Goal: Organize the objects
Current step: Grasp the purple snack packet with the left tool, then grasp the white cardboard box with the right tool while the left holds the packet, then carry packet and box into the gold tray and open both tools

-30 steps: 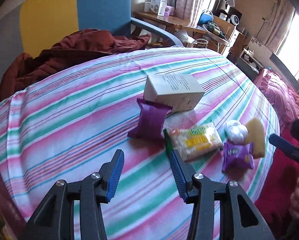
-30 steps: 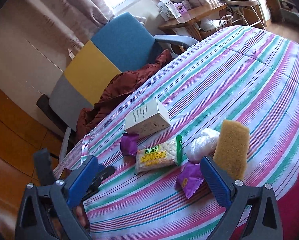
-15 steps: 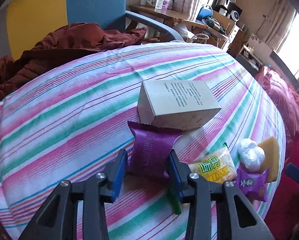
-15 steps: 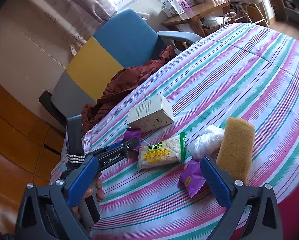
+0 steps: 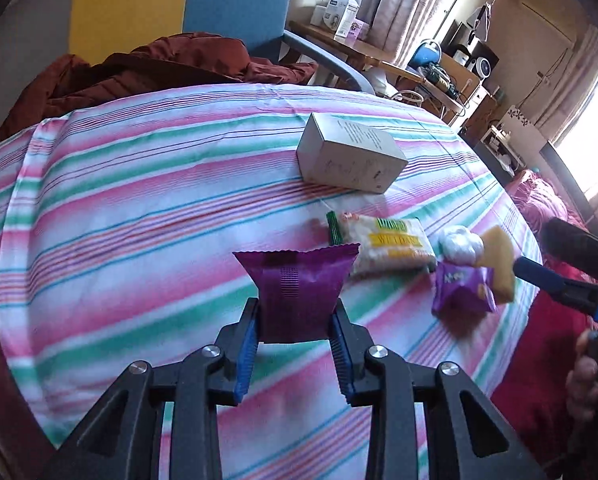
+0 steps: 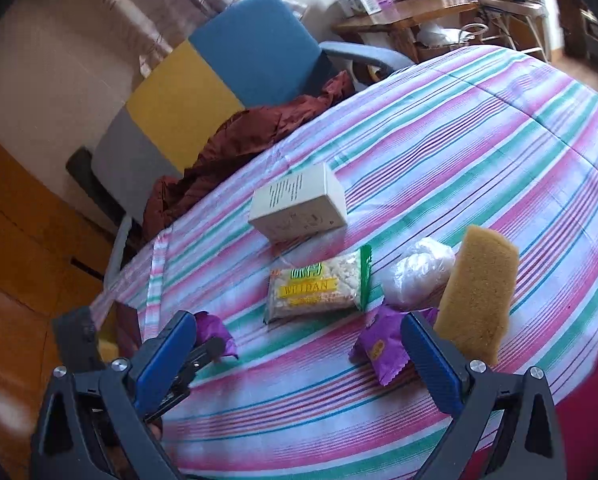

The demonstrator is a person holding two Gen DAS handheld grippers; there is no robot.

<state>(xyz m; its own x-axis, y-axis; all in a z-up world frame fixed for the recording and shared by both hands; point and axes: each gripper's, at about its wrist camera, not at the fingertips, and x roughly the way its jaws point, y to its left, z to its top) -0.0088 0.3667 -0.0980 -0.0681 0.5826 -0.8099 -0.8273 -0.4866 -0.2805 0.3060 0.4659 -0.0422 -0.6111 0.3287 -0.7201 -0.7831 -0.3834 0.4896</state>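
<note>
While the left wrist view looks along its own fingers, the left tool is seen closed on a purple snack packet, pinching its lower sides between the blue pads so the crimped top edge stands upright above the striped table. The packet appears lifted clear of the cloth, though its bottom edge is hidden between the fingers. Beyond it lies a pale cardboard box, then a clear bag of puffed snack with a yellow label, a white crumpled plastic bundle, a second purple packet and a tan sponge, these last three crowded together near the table's right edge. One blue finger of the right tool enters from the right, close to the sponge.

From the right wrist view, the right tool hangs wide open and holds nothing, low over the near edge of the table. Its right finger sits just in front of the second purple packet and beside the sponge, which stands tilted on its end against the plastic bundle. The held packet shows at lower left, partly hidden behind the left finger.

My reading is that the step in hand is carrying the first packet to a grouping spot, likely beside its purple twin. Nothing marks a destination, so that is a guess. The next move calls for a level carry, a low set-down and a clean release, with the right tool kept out of the path.
</note>
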